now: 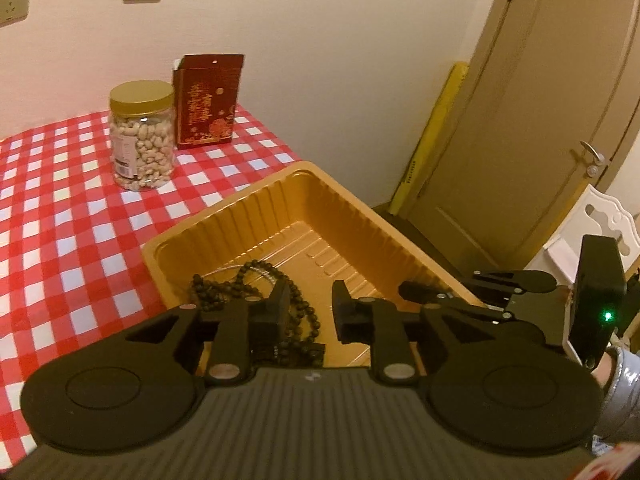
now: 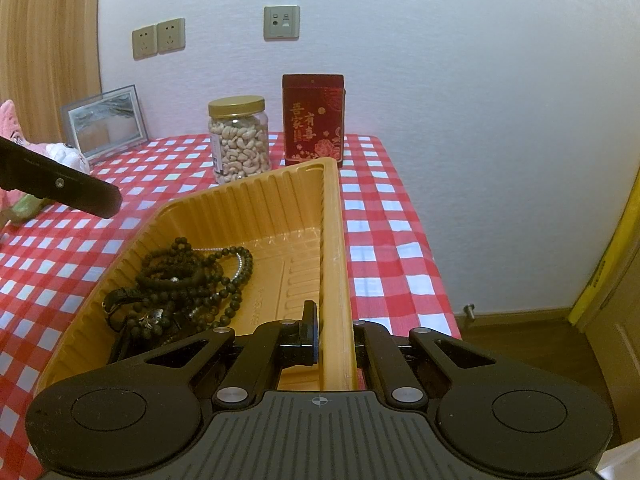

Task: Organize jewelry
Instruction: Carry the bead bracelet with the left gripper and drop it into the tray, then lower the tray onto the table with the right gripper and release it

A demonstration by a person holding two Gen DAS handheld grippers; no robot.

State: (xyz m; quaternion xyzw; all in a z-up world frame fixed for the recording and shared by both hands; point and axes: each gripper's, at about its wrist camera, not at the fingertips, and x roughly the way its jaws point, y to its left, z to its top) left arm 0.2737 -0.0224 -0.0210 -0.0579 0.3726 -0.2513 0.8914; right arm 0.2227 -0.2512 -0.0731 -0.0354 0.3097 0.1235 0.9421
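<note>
The red box [image 2: 313, 118] reads "吾家有喜" in gold, on a red-checked tabletop [image 2: 384, 216]. The right tool [image 2: 334, 344] clamps the golden tray [image 2: 332, 240] wall. The left tool [image 1: 310, 312] is open and empty over the beads [image 1: 296, 300].

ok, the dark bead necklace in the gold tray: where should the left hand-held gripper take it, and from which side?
Probably the bead loop that arcs clear of the bead pile, over bare tray floor. Come from above, one finger inside the loop. The pile's tangled strands would likely drag along.

A glossy, ribbed golden plastic tray [image 2: 332, 240] holds matt dark bead strings [image 2: 188, 276] on a smooth red-checked tablecloth [image 1: 60, 208], beside a clear plastic jar [image 2: 239, 140] with a shiny gold lid.
</note>
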